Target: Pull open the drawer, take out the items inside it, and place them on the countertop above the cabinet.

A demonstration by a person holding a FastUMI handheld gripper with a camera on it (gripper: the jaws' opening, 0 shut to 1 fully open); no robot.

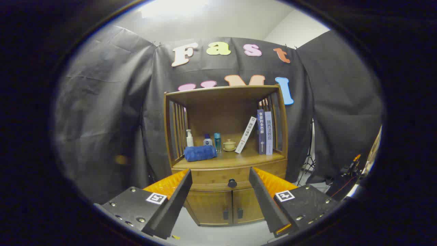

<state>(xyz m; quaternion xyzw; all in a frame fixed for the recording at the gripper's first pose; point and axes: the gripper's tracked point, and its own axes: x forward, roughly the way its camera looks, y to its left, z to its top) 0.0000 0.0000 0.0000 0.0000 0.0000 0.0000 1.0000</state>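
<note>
Risk, as judged: small round drawer knob easy to miss or slip off on approach, given wide spread of tool and narrow target; off-centre pull likely to jam drawer or rock cabinet. Further risk: desk above drawer already crowded with rolled blue towel, pump bottle, small bottles, lidded cup and books, so little bare room for items taken out; careless placing apt to topple bottles. Drawer shut, contents hidden. Tool: fingers wide apart, holding nothing, touching nothing, well short of cabinet, knob seen between them. Lower double doors closed beneath drawer.
</note>
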